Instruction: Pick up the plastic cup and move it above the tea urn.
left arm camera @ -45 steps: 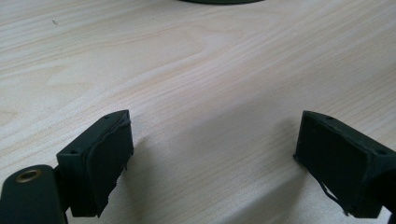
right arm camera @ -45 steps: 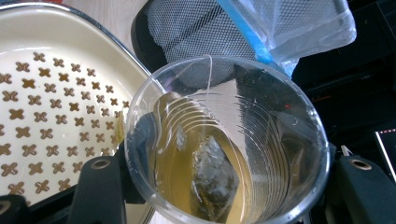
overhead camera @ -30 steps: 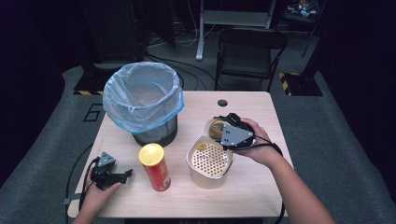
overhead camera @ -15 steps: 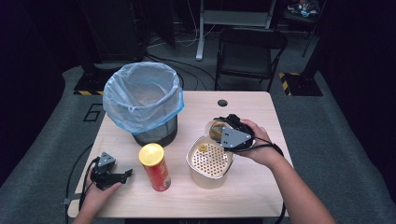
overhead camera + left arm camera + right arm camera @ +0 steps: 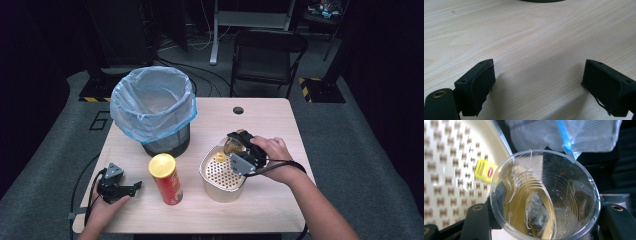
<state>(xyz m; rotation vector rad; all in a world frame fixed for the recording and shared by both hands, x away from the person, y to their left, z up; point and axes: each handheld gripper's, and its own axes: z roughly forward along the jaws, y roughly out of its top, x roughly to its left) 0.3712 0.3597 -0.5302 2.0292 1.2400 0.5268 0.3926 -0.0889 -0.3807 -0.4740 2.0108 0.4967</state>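
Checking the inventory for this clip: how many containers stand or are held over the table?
4: bin at back left, red can in front, perforated tub centre-right, clear cup in the right gripper over the tub.

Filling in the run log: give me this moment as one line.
right hand-held gripper: shut on clear cup, teabag inside, tilted over strainer basket | left hand-held gripper: open, on table
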